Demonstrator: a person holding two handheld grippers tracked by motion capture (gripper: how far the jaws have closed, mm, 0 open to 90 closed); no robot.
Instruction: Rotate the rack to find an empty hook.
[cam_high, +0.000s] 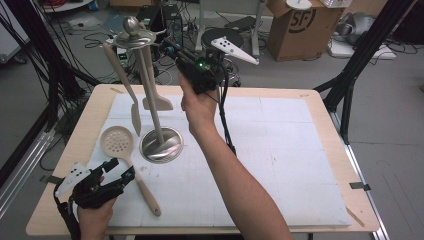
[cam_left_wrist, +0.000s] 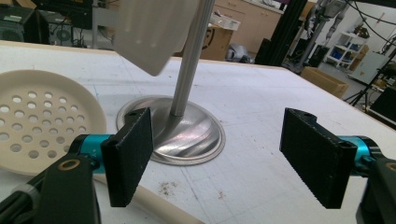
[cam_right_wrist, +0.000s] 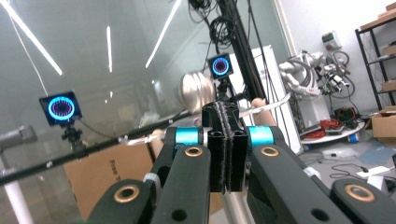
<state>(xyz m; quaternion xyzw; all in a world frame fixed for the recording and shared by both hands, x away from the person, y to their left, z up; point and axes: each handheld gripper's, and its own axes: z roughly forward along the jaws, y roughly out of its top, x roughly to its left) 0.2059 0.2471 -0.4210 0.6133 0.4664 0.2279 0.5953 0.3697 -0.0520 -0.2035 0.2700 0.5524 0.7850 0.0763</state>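
Observation:
A metal utensil stand rises from a round base (cam_high: 161, 145) on the white mat, topped by a disc and a knob (cam_high: 132, 25). A beige spatula (cam_high: 134, 112) and a beige turner (cam_high: 157, 103) hang from the disc. A beige slotted skimmer (cam_high: 116, 140) lies flat left of the base, its handle running toward the front. My left gripper (cam_high: 122, 168) is open low over that handle, with the base (cam_left_wrist: 187, 135) ahead and the skimmer (cam_left_wrist: 37, 116) at its left. My right gripper (cam_high: 167, 46) is held high beside the disc, jaws pressed together (cam_right_wrist: 226, 121), with the knob (cam_right_wrist: 196, 91) just behind.
The table's wooden rim (cam_high: 320, 100) frames the mat, which stretches bare to the right (cam_high: 290, 150). Black frame legs (cam_high: 350, 85) stand at the right rear. Boxes and cables lie on the floor beyond.

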